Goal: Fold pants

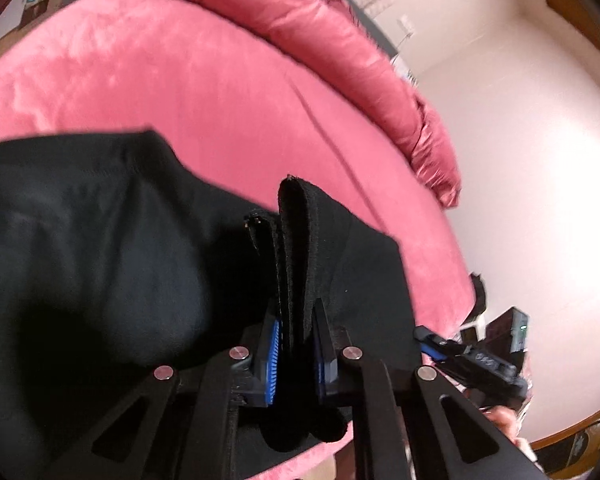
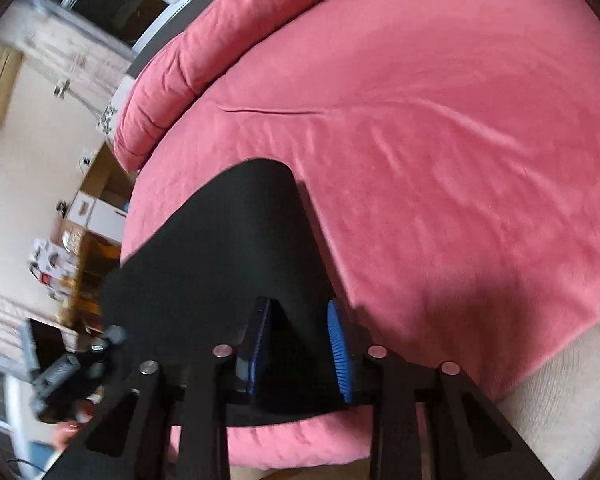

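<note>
Over the near edge of a pink bed [image 2: 440, 140], the left gripper [image 1: 294, 344] and right gripper [image 2: 300, 344] each pinched a bunched edge of soft, limp black pants [image 1: 100, 240], which looked light, floppy and best held by hems.

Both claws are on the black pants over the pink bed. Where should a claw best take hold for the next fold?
Probably keep to the thick banded edge, where the left claw already pinches the black pants. Stacked layers stand upright there, so come from the near side. The right claw straddles smoother cloth above the pink bed.
</note>
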`<state>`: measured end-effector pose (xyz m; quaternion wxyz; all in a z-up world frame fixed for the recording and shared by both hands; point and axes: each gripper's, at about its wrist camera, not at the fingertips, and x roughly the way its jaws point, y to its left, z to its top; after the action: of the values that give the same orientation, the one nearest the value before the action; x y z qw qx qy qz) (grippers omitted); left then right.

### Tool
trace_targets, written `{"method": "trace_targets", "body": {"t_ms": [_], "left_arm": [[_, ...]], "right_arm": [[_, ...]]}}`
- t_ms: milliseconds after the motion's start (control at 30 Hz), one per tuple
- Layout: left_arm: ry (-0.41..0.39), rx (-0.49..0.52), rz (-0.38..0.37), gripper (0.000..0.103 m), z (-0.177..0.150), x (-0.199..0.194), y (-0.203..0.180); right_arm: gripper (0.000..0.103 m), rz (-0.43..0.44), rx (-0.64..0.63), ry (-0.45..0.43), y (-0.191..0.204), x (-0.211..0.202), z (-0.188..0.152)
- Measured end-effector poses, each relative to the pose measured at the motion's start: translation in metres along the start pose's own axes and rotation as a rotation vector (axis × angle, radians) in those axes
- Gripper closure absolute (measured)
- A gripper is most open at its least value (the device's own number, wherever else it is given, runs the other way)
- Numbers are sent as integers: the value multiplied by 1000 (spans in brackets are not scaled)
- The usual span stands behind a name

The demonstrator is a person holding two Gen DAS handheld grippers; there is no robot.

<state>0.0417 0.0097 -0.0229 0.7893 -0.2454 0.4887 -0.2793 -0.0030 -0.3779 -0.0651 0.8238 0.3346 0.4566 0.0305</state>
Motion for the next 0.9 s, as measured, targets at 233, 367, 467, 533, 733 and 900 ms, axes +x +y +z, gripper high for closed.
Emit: {"method": "trace_targets", "body": {"t_ms": [233,367,467,533,733,900], "left_arm": [[59,-8,97,89,-8,13,20],[64,72,184,78,-20,38,19],[65,118,196,76,-18,46,12],[58,72,169,73,-20,42,14],[3,26,182,68,-15,4,30],[-98,-5,239,65,-13,-32,46]], "right_arm": [[77,-97,-146,2,23,6,2],[77,-176,-185,9,17,22,-6],[74,-207,-204,-3,17,27,-7],[70,-223,-191,-4,17,26,-5],[69,-259,-295,-152,54,-11,-11],[69,-64,-468,-151,109,-8,-20]]}}
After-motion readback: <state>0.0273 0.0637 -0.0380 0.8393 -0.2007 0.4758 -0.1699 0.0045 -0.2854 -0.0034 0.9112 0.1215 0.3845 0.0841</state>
